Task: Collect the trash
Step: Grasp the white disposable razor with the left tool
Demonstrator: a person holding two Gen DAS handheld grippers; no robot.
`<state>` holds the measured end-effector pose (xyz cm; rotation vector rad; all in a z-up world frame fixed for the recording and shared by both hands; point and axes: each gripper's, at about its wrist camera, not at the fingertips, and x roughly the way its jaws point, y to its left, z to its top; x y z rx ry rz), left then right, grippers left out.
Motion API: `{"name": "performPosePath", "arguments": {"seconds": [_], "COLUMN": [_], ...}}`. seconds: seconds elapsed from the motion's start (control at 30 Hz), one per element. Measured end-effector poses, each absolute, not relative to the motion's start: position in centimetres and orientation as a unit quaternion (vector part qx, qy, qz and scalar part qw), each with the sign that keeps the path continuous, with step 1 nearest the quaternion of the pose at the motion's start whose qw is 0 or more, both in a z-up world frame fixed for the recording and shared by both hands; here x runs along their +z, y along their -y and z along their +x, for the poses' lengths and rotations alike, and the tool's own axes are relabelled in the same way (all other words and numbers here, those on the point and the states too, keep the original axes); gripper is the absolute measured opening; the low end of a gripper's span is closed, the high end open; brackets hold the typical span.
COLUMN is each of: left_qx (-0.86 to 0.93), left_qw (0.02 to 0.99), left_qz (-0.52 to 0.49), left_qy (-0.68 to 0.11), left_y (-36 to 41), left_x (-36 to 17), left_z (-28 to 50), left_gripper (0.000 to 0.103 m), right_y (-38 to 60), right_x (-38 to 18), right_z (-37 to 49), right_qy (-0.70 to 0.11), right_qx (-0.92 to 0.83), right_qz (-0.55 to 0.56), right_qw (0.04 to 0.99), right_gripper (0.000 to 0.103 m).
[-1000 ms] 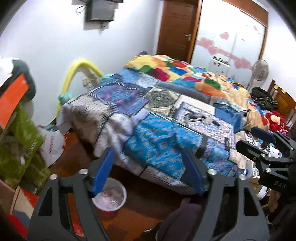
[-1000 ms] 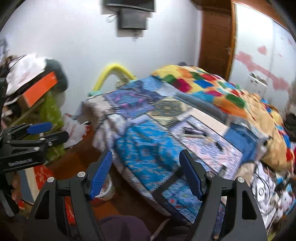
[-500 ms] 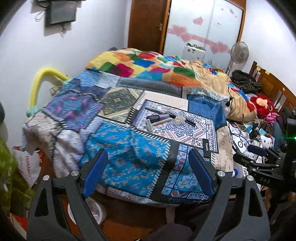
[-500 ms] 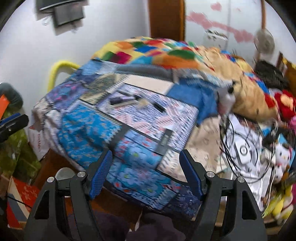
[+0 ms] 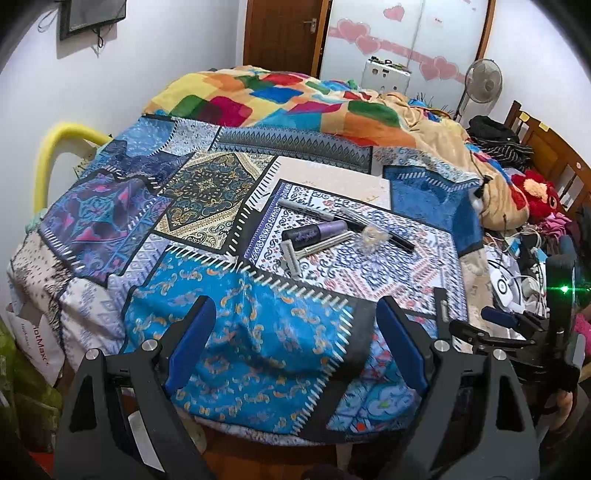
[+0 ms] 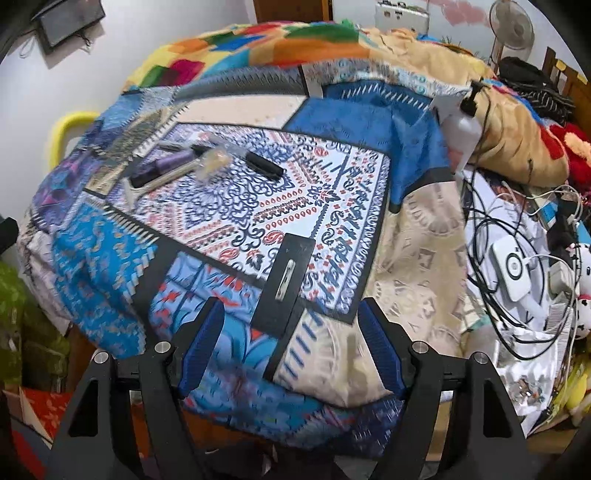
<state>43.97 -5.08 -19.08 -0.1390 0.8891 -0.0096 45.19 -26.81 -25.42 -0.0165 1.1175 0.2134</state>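
A small heap of items lies on the patchwork bedspread: a razor, a purple tube, a black pen, a grey marker and a clear crumpled wrapper. The same heap shows in the right wrist view, with the wrapper and tube. My left gripper is open and empty, short of the heap. My right gripper is open and empty over the bed's near edge, just above a black strip. The right gripper also shows at the right of the left wrist view.
A colourful duvet is piled at the bed's far end. Cables and a white device lie at the right. A yellow padded rail stands at the bed's left. A fan and door are behind.
Both grippers have swung right and risen from the floor side toward the bed top. The red bucket and left clutter have left view; the heap is now closer and central.
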Motion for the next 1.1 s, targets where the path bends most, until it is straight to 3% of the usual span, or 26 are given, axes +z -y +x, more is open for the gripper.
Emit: {"name": "performPosePath", "arguments": {"seconds": [0.13, 0.33, 0.4, 0.47, 0.57, 0.73, 0.9, 1.1], "left_qx": [-0.009, -0.029, -0.036, -0.047, -0.051, -0.038, -0.028, -0.018], "left_qw": [0.882, 0.868, 0.864, 0.858, 0.85, 0.856, 0.857, 0.861], "left_qz": [-0.089, -0.109, -0.116, -0.132, -0.145, -0.142, -0.136, -0.138], "left_qy": [-0.462, -0.484, -0.488, -0.494, -0.504, -0.495, -0.496, -0.489], "left_y": [4.2, 4.0, 4.1, 4.1, 4.1, 4.3, 4.6, 4.8], "left_x": [-21.5, -24.5, -25.4, -26.5, -27.9, -28.7, -28.9, -28.2], "left_z": [46.8, 49.6, 50.4, 51.6, 53.3, 54.7, 55.4, 54.9], "left_gripper": [0.086, 0.068, 0.064, 0.052, 0.038, 0.032, 0.012, 0.011], "right_y": [26.4, 25.4, 25.1, 25.1, 25.6, 26.0, 26.1, 26.4], "right_x": [-26.9, -27.4, -27.4, -27.4, -27.2, -27.2, -26.6, -24.8], "right_z": [46.2, 45.6, 45.3, 45.1, 45.2, 46.4, 47.3, 46.9], "right_qy": [-0.546, -0.532, -0.523, -0.516, -0.518, -0.523, -0.518, -0.496], "right_qx": [0.105, 0.096, 0.085, 0.083, 0.087, 0.099, 0.1, 0.098], "right_qz": [-0.003, -0.029, -0.046, -0.055, -0.042, -0.013, 0.011, 0.014], "right_qw": [0.831, 0.841, 0.847, 0.851, 0.85, 0.846, 0.849, 0.863], "right_gripper": [0.049, 0.047, 0.035, 0.024, 0.024, 0.023, 0.023, 0.023]}}
